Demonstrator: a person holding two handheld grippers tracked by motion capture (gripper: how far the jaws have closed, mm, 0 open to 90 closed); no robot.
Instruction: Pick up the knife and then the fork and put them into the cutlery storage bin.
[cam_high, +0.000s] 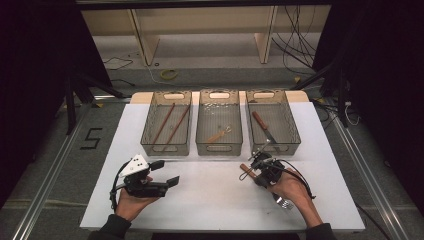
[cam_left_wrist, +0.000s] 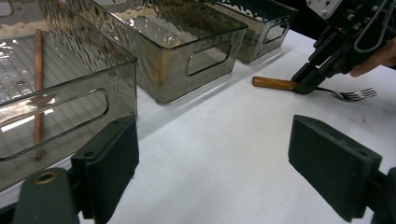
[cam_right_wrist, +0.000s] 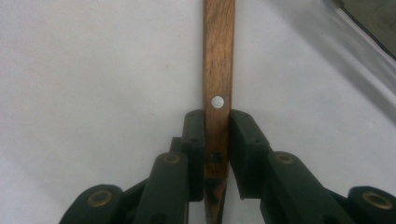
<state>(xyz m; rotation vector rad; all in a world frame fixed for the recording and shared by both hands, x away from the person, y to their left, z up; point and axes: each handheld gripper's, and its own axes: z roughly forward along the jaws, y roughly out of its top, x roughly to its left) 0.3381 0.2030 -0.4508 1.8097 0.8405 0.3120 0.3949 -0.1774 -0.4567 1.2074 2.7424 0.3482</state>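
Here, the right gripper (cam_right_wrist: 216, 158) has its two black jaws pressed against both sides of a wooden-handled fork (cam_right_wrist: 217, 70) lying flat on the white table (cam_high: 215, 200); the jaws sit at the joint where handle meets metal shank. In the left gripper view the handle (cam_left_wrist: 274, 83) runs away from the jaws to one side and the tines (cam_left_wrist: 357, 94) to the other, so the fork's long axis lies level across the tabletop, crosswise to the grip. The left gripper (cam_high: 165, 172) rests apart at the table's other side, jaws spread wide with nothing between them. Just beyond the fork stand three clear bins: chopsticks in the left bin (cam_high: 166, 122), a small utensil in the middle bin (cam_high: 219, 122), a knife in the right bin (cam_high: 272, 120). The fork, judged by its place, is closest to the right bin.
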